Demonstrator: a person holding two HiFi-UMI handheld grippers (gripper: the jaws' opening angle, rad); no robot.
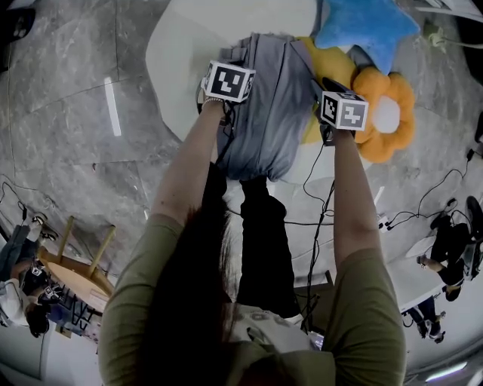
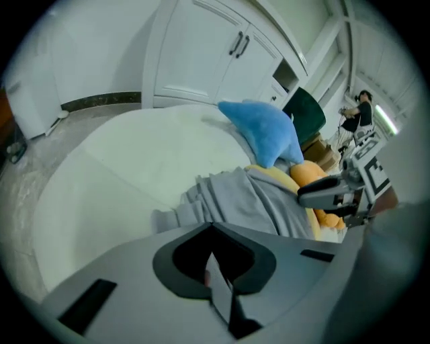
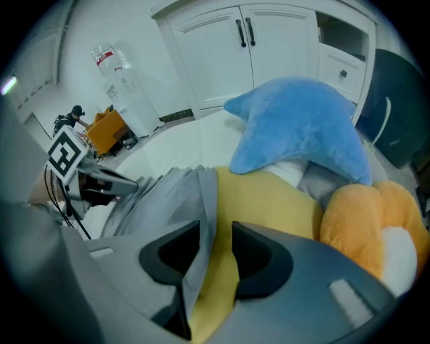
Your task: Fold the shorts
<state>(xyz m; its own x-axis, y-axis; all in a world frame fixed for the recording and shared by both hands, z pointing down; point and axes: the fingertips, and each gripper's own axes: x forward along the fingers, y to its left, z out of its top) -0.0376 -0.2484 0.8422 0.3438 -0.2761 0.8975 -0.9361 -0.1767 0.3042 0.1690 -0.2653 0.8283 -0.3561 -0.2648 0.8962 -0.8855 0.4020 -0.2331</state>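
- Your left gripper (image 2: 213, 232) – jaws pressed together on a thin fold of the shorts (image 1: 264, 113).
- Your right gripper (image 3: 216, 235) pinches their other edge.
- The shorts lie on the white bed (image 1: 181, 53), overlapping a yellow cushion (image 3: 269, 201).

Left free, right crowded.
Bare tabletop (image 1: 177, 68) lies left of the shorts (image 1: 264, 113); a blue star cushion (image 1: 366, 22) and orange flower cushion (image 1: 389, 113) block the right side.
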